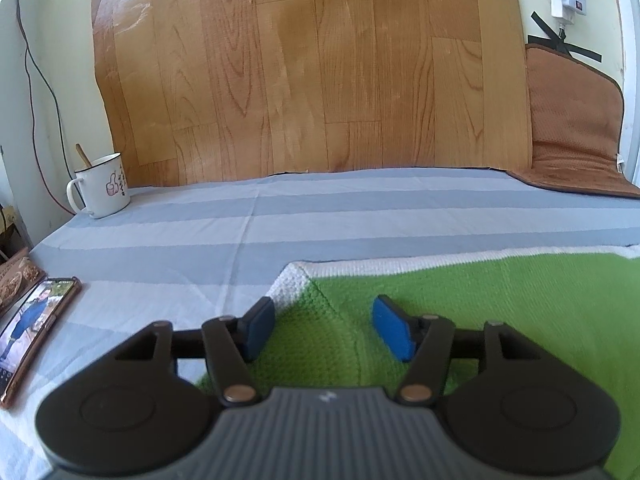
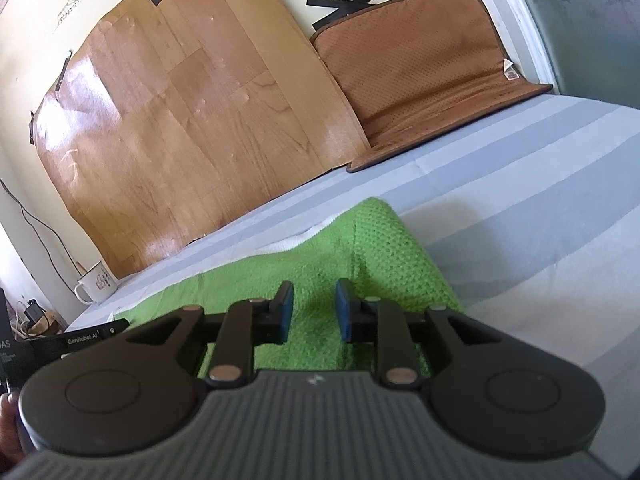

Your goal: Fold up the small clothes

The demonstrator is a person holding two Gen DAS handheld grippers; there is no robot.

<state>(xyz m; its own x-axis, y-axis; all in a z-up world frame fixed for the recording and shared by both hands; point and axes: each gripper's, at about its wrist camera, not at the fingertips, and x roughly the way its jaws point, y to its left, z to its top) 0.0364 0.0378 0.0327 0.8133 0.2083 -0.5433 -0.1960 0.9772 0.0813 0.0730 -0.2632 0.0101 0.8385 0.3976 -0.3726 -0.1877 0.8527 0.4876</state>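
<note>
A green knitted garment [image 1: 480, 300] with a white edge [image 1: 292, 280] lies flat on the blue and white striped sheet [image 1: 320, 216]. My left gripper [image 1: 324, 316] is open, its blue pads [image 1: 394, 332] spread wide just above the garment's near left corner, with nothing pinched. In the right wrist view the garment [image 2: 380, 240] runs from the lower left up to a folded hump. My right gripper [image 2: 314, 304] hovers low over it, tilted, its pads [image 2: 344, 316] a narrow gap apart with only cloth showing beneath them.
A white enamel mug [image 1: 102, 186] with a spoon stands at the back left. A phone [image 1: 36, 328] lies at the left edge. A brown mat [image 1: 572, 120] leans on the wall at the right, beside a wood-pattern sheet [image 1: 300, 60]. A hand [image 2: 8, 420] shows at the far left.
</note>
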